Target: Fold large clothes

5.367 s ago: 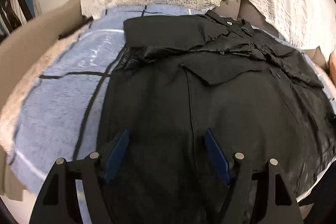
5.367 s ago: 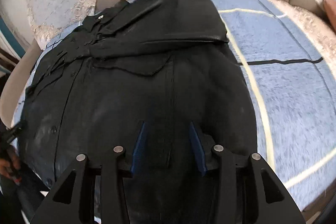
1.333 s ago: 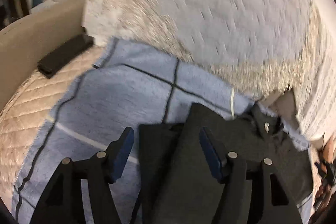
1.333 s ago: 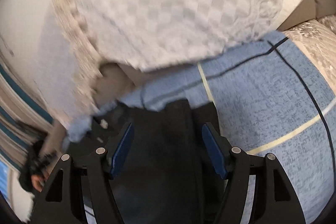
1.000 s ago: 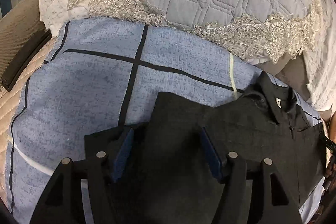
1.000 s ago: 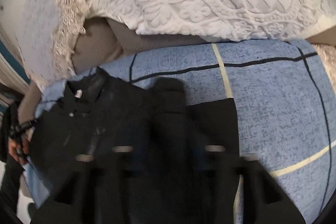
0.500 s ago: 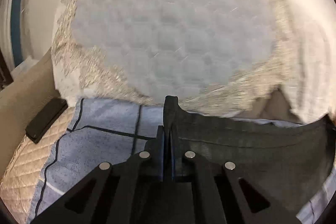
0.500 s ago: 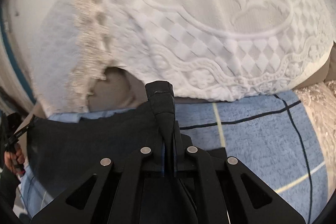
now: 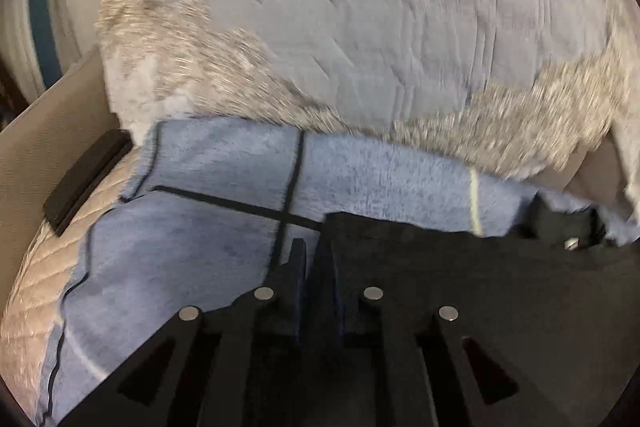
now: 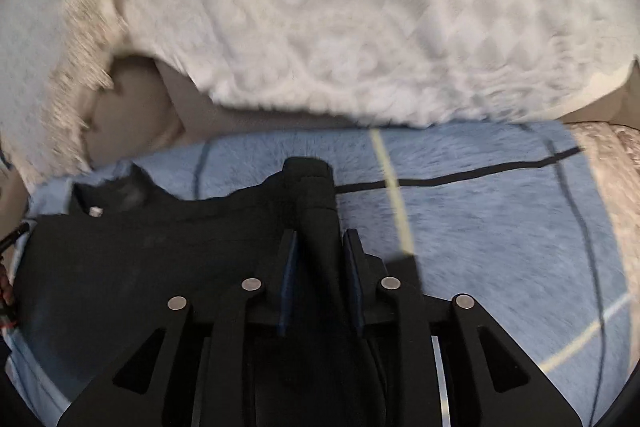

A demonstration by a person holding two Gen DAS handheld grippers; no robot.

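One black shirt (image 10: 160,267), two pillows (image 9: 360,27).

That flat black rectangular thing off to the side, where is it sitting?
In the left wrist view the flat black rectangular object lies at the far left, on the beige quilted cover against the tan side panel, just beyond the blue blanket's corner.

The shirt (image 9: 500,291) is plain black. Beneath it, the blanket (image 9: 192,251) is light blue, crossed by black and pale yellow lines. One pillow (image 9: 380,27) is grey-blue, quilted, edged in beige lace; the other pillow (image 10: 380,11) is white with a raised checker pattern.
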